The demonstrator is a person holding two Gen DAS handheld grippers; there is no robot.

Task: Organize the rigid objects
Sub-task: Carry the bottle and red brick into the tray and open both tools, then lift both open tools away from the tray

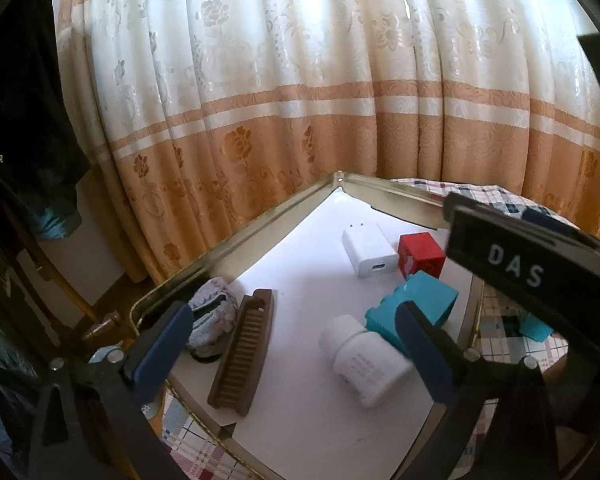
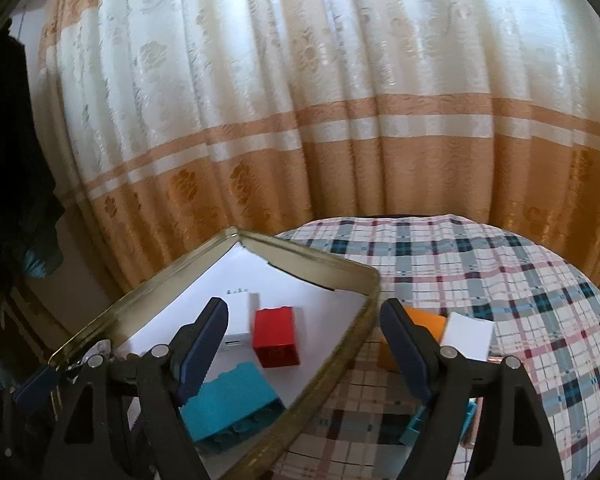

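Hovering over the gold tin tray, the right gripper holds its fingers spread and empty, as does the left gripper. The tray already holds a red block, teal block, white charger, pill bottle and wooden comb. Likely next: reaching for the orange block or white block on the plaid-covered tabletop, before a floral curtain.

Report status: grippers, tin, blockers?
Left gripper open, empty, over tin. Right gripper open, empty, straddling tin rim. Red block, teal block, charger inside; orange block outside on tablecloth.
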